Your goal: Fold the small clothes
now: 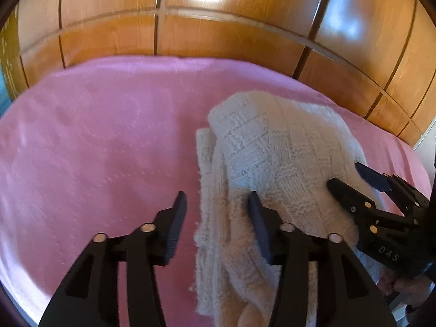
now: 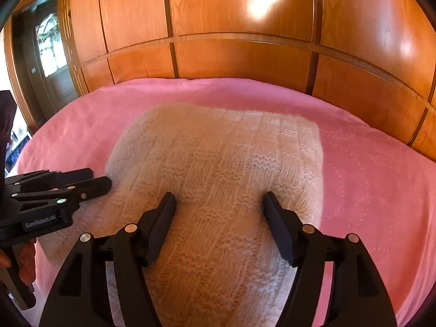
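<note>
Both your grippers are spread wide, holding nothing: left gripper (image 1: 216,208) astride the cream knit garment (image 2: 218,169) edge, right gripper (image 2: 219,200) over its middle; it lies on the pink bed (image 2: 368,185); "DAS" marks the right one.

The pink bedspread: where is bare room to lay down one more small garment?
Bare pink bedspread lies left of the cream knitted garment, up to the wooden panelled wall. A narrower strip lies right of it. The near middle is crowded: both tools meet at the knit.
</note>
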`<act>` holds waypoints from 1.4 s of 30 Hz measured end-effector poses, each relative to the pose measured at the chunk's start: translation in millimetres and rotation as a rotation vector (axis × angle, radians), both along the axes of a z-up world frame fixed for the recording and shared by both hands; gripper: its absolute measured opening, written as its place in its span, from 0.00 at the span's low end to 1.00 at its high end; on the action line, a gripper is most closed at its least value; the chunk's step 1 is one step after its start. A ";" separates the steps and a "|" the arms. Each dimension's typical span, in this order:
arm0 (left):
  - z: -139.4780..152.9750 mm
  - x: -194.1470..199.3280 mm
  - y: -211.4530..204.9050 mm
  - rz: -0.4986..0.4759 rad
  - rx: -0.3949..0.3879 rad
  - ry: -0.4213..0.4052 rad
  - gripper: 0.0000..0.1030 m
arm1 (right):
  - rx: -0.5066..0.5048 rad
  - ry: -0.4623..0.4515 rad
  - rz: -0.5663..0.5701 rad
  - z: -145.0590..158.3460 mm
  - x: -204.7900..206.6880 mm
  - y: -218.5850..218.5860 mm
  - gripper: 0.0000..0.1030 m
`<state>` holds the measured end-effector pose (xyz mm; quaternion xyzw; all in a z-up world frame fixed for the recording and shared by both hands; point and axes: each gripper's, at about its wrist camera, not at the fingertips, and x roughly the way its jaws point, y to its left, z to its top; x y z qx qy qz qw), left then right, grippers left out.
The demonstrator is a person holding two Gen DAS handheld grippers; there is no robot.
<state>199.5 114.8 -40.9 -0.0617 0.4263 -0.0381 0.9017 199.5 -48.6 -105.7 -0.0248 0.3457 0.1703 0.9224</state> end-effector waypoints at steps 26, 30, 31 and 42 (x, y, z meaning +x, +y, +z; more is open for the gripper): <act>5.0 -12.5 -8.0 -0.032 -0.016 -0.010 0.74 | 0.281 0.163 -0.064 13.5 5.7 -66.8 0.87; -9.7 1.7 6.9 -0.043 -0.114 0.049 0.79 | 0.399 0.246 -0.054 -0.5 17.8 -80.5 0.95; -13.7 5.6 11.4 -0.052 -0.152 0.068 0.80 | 0.435 0.269 -0.047 -4.8 22.0 -84.5 0.97; -52.3 33.3 41.3 -0.189 -0.503 0.147 0.57 | 0.589 0.354 0.066 -33.3 51.2 -82.9 0.90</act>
